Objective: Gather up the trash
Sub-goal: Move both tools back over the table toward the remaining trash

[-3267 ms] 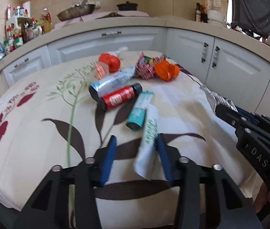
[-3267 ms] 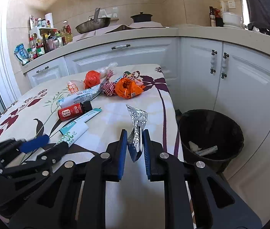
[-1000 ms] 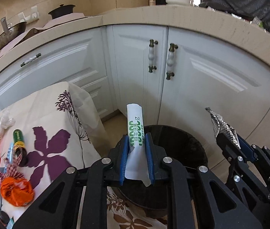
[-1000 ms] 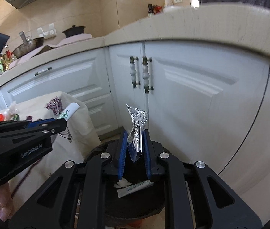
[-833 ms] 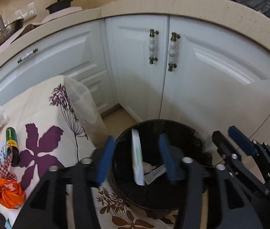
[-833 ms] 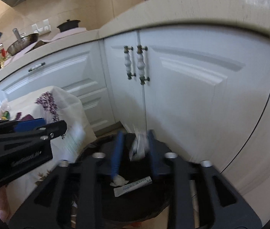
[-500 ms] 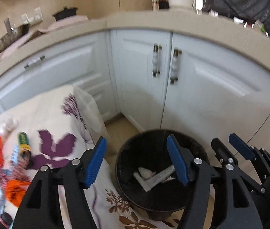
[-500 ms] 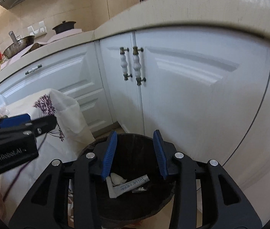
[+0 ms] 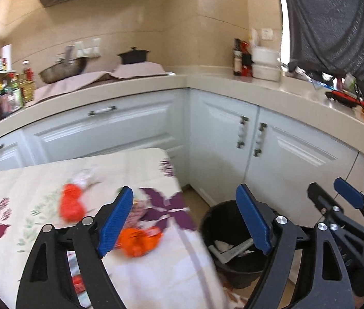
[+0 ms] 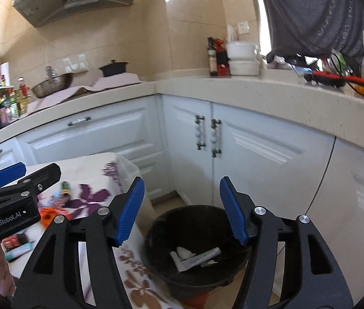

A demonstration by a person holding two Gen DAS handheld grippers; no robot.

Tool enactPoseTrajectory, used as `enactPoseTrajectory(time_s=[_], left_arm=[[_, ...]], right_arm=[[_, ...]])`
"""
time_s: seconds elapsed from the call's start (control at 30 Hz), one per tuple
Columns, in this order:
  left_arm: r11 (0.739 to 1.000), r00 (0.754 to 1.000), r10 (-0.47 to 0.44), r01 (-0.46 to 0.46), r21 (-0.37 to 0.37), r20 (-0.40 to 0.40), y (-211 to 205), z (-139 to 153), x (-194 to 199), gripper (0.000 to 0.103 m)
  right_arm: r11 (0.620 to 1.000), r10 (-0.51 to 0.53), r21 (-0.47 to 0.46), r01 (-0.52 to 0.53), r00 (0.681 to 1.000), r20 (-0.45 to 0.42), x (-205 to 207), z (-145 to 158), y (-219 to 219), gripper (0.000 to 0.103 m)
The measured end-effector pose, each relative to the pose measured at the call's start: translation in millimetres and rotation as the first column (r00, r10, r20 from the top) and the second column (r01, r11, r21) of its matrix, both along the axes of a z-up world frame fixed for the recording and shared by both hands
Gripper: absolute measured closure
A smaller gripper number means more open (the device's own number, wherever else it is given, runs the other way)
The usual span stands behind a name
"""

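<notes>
A black trash bin (image 10: pixel 197 252) stands on the floor beside the table, with a white tube (image 10: pixel 202 256) and crumpled scraps inside. My right gripper (image 10: pixel 182 206) hangs above the bin, its jaws opening, nothing between them. My left gripper (image 9: pixel 185 219) is over the table's right edge, jaws opening and wide apart, also empty. The bin (image 9: pixel 230 242) shows low between its fingers. On the floral tablecloth (image 9: pixel 27 188) lie an orange crumpled bag (image 9: pixel 136 240), a red-orange bag (image 9: pixel 71 202) and, blurred, more wrappers. The right gripper (image 9: pixel 336 200) shows at the right of the left wrist view.
White cabinet doors (image 10: pixel 246 159) stand close behind the bin. The beige countertop (image 10: pixel 272 95) carries bottles, bowls and a red cable. A pot and wok sit at the stove (image 9: pixel 78 69). A teal tube (image 10: pixel 19 251) lies on the table beside the left gripper (image 10: pixel 14 180).
The white tube and the foil wrapper dropped from the grippers into the bin. Both grippers opened, rose and swung back towards the table.
</notes>
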State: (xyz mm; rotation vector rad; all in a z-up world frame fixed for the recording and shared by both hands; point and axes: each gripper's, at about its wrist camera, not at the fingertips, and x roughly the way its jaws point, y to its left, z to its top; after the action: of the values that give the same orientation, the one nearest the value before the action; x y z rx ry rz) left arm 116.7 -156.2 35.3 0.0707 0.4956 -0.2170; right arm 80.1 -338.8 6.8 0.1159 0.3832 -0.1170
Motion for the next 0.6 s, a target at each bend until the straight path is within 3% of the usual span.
enactPoseTrajectory(time_s=[0.27, 0.6], left_arm=[[0.994, 0.993, 0.11, -0.11, -0.004, 0.035, 67, 9, -33, 0.023], [0.972, 0.972, 0.235, -0.235, -0.01, 0.026, 132, 2, -58, 0.022]], right_arm=[[0.995, 0.099, -0.018, -0.099, 0.995, 0.029, -25, 18, 57, 0.039], [0.973, 0.228, -0.041, -0.227, 0.974, 0.021, -41, 17, 115, 0.039]])
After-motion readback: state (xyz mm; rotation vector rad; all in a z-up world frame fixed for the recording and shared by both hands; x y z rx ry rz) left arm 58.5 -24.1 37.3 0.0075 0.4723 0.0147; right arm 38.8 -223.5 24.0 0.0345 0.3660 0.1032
